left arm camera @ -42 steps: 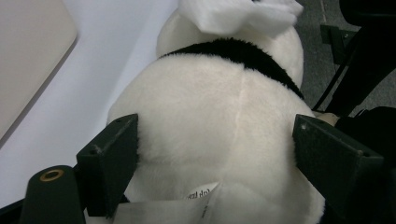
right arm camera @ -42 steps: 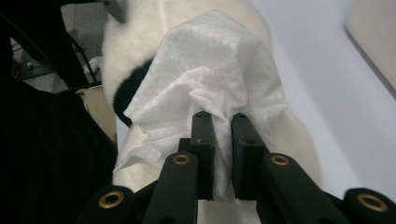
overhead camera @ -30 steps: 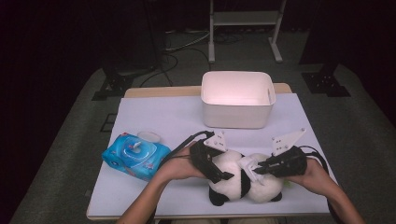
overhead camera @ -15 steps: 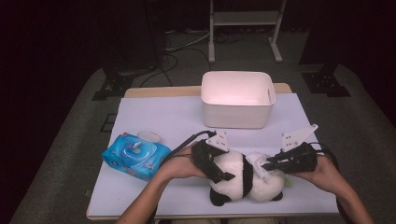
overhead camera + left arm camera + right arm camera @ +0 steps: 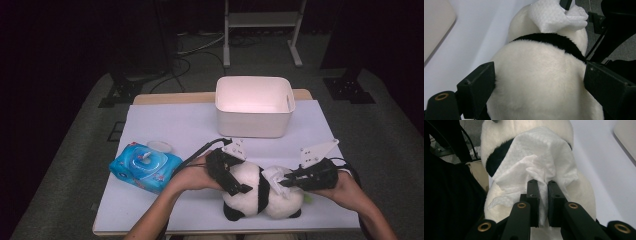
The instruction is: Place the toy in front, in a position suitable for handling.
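A black-and-white plush panda (image 5: 260,195) lies near the table's front edge. My left gripper (image 5: 239,183) straddles its white body (image 5: 536,102) from the left. The left gripper's (image 5: 540,72) jaws have just been opening a little, and the fur still presses against both pads. From the right, my right gripper (image 5: 283,181) is shut on a crumpled white wipe (image 5: 274,175). In the right gripper view the wipe (image 5: 534,162) drapes over the panda (image 5: 584,195), beyond the right gripper (image 5: 543,185). The left gripper view shows the wipe (image 5: 556,15) on the panda's far end.
A white bin (image 5: 255,107) stands at the back middle of the white table cover (image 5: 175,125). A blue pack of wipes (image 5: 145,167) with its lid open lies to the left, a small round cap (image 5: 159,146) beside it. The front edge is close below the panda.
The right gripper, with the wipe in it, has shifted slightly over the panda's back. The left hand and the panda have stayed put.
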A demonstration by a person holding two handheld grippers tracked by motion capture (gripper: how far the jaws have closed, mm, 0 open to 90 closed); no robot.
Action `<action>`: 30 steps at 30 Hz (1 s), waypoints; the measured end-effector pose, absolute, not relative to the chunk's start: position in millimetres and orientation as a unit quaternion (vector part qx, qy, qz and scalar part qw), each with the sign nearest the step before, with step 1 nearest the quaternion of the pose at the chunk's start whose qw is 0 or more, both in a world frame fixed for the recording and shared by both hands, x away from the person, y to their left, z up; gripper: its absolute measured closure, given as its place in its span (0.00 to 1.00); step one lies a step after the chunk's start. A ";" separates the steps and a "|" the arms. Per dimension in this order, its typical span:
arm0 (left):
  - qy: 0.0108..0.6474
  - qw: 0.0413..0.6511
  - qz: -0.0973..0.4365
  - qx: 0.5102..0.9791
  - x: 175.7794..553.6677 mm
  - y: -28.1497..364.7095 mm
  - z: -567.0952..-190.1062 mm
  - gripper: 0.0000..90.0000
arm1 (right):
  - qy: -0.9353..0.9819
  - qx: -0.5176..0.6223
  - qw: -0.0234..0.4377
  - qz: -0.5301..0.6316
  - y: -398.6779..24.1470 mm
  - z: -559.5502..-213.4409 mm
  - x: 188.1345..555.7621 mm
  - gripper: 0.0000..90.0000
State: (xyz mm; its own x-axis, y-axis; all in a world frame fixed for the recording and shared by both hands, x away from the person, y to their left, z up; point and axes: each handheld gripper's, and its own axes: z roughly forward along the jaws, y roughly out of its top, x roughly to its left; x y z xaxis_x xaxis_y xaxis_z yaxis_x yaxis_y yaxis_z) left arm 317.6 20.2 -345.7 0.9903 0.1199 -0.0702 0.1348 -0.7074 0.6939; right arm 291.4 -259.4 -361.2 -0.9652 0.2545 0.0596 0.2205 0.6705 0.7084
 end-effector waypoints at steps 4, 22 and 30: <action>0.065 0.379 0.001 0.923 316.3 22.1 -346.8 0.11 | 0.911 0.136 0.025 0.387 -259.5 -360.4 293.0 0.90; 0.081 0.403 0.006 0.912 308.7 55.1 -358.1 0.16 | 0.925 0.106 0.021 0.366 -203.3 -345.4 314.7 0.90; 0.082 0.406 0.003 0.910 313.6 50.4 -352.3 0.16 | 0.916 0.138 0.021 0.376 -227.4 -347.6 320.4 0.89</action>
State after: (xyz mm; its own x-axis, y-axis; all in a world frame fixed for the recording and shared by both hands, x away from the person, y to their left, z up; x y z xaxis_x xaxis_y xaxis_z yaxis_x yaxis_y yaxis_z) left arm 313.6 50.4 -352.3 0.9867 0.1505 -0.0615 0.1462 -0.6563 0.7402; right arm 320.4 -227.4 -347.6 -0.9613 0.2677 0.0654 0.2365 0.6798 0.6943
